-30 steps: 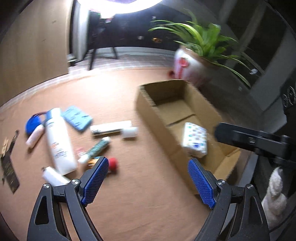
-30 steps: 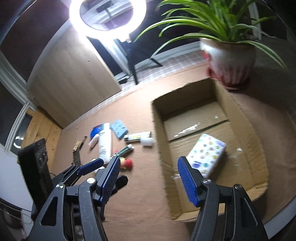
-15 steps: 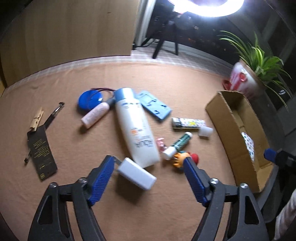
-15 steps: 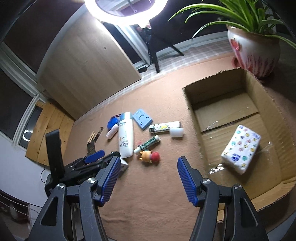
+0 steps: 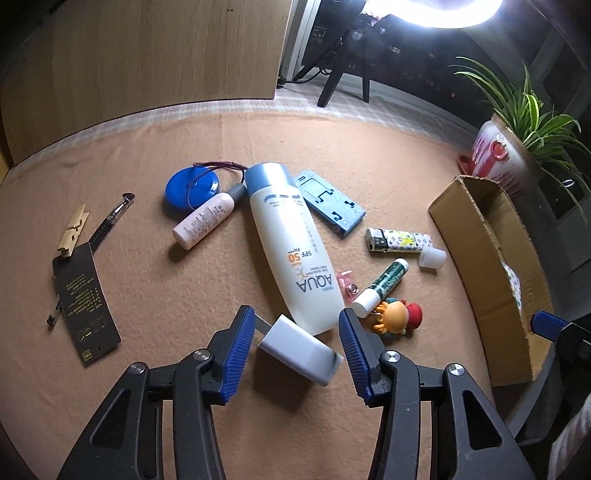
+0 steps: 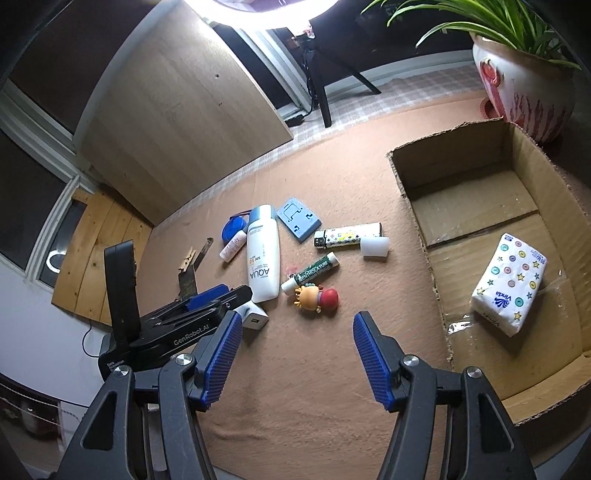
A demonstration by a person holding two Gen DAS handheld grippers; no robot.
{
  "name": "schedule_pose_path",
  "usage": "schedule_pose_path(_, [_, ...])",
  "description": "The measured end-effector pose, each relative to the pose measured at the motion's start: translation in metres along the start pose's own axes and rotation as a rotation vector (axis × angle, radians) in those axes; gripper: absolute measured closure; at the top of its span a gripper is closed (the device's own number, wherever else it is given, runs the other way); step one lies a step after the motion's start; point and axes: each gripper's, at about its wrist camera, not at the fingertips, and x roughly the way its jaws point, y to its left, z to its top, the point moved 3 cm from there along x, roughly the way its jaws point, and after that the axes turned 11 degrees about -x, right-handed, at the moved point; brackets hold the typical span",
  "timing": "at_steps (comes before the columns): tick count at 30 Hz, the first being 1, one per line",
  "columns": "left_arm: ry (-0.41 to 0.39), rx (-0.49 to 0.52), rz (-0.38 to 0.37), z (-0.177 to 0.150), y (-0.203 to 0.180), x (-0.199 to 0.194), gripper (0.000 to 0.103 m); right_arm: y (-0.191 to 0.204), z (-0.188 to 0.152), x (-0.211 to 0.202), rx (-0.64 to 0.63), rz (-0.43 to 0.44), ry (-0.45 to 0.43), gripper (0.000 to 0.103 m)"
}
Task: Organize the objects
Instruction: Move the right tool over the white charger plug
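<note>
My left hand-held gripper (image 5: 297,341) is closing around the white charger block (image 5: 299,349) lying on the bench (image 5: 184,155), pads not yet pressing it. My right hand-held gripper (image 6: 297,356) hovers apart and empty beside the cardboard box (image 6: 417,206), where the tissue pack (image 6: 509,284) lies.

ring light (image 5: 454,14) glare overhead — dim, warped edges

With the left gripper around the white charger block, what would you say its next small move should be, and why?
Probably finish closing, then lift. The left gripper has its jaws closing with the white charger block between them, pads apparently not yet pressing on it. The cardboard box holds only a tissue pack, so there is room.
</note>
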Motion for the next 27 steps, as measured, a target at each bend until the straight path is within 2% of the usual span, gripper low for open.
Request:
schedule_pose_path(2, [0.005,0.004,0.007,-0.001,0.001,0.003,0.059,0.002,0.000,0.002,-0.005,0.001,0.006,0.044])
schedule_pose_path(13, [0.031,-0.033,0.005,-0.015,0.031,0.006,0.060,0.019,-0.001,0.020,-0.035,0.022,0.044,0.044])
schedule_pose_path(17, [0.037,-0.092,-0.038,-0.021,0.047,0.003,0.062,0.025,-0.002,0.029,-0.046,0.032,0.059,0.044])
schedule_pose_path(19, [0.039,-0.115,-0.057,-0.024,0.053,0.002,0.071,0.029,-0.002,0.034,-0.054,0.037,0.070,0.044])
schedule_pose_path(21, [0.040,-0.127,-0.071,-0.027,0.056,0.000,0.076,0.033,-0.003,0.038,-0.064,0.039,0.080,0.044])
schedule_pose_path(24, [0.057,-0.162,-0.104,-0.033,0.061,0.000,0.077,0.039,-0.003,0.043,-0.078,0.044,0.093,0.044])
schedule_pose_path(27, [0.040,-0.192,-0.098,-0.037,0.070,-0.004,0.076,0.045,-0.003,0.049,-0.093,0.048,0.107,0.044])
